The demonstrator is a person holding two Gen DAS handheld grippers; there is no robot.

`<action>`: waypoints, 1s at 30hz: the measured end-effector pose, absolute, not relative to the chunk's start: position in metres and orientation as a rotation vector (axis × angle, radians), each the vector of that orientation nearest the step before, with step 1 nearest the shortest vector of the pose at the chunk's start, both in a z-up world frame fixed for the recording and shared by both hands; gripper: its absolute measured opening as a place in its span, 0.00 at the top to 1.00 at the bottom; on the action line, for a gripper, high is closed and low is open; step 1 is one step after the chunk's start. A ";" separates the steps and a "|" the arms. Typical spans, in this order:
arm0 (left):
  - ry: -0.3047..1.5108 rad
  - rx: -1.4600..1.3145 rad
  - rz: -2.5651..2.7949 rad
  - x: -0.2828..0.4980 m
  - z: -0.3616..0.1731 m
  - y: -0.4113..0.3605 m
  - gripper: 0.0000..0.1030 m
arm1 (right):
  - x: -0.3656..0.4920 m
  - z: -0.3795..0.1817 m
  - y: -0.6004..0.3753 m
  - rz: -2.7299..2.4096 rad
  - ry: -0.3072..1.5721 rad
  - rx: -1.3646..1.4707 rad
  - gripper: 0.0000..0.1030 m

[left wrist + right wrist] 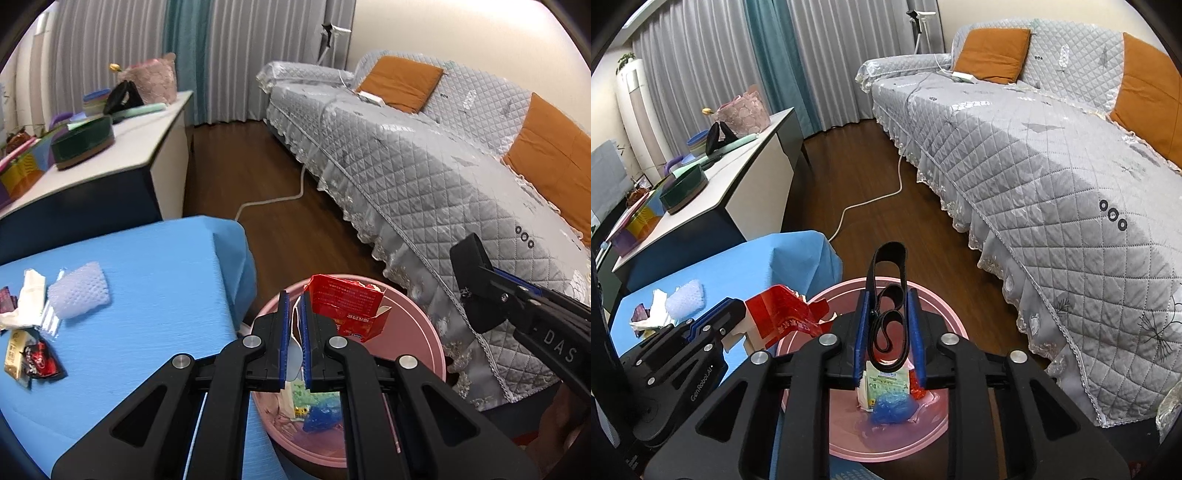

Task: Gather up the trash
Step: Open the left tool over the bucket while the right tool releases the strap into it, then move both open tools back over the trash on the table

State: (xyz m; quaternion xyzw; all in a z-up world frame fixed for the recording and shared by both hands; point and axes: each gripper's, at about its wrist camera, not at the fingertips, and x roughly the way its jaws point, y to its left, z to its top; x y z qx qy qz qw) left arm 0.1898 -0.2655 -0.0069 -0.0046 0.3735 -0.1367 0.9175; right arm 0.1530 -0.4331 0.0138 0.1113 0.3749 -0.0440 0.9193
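Observation:
My left gripper [294, 299] is shut on a torn red carton [345, 308] and holds it over the pink bin [424, 332]; the carton also shows in the right wrist view [783, 317]. My right gripper [888, 299] is shut on a looped black strap [888, 291] above the same bin [938, 306]. Inside the bin lie a blue wad [894, 406], a white printed packet [886, 384] and other scraps. More trash lies on the blue table [147, 295]: a bubble-wrap piece [79, 290], white tissue [29, 302] and dark wrappers [37, 360].
A grey quilted sofa [424, 166] with orange cushions [400, 83] runs along the right, close to the bin. A white sideboard [122, 147] with boxes and bags stands at the back left. A white cable [273, 199] lies on the wooden floor between them.

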 end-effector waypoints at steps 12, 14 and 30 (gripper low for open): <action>0.769 -0.016 -0.278 0.182 -0.001 -0.248 0.73 | 0.153 0.020 -0.431 -0.114 0.751 0.234 0.53; 0.760 -0.016 -0.273 0.179 0.004 -0.241 0.73 | 0.153 0.023 -0.429 -0.112 0.741 0.232 0.53; 0.679 -0.034 -0.199 0.158 0.050 -0.166 0.73 | 0.149 0.051 -0.386 -0.045 0.656 0.198 0.53</action>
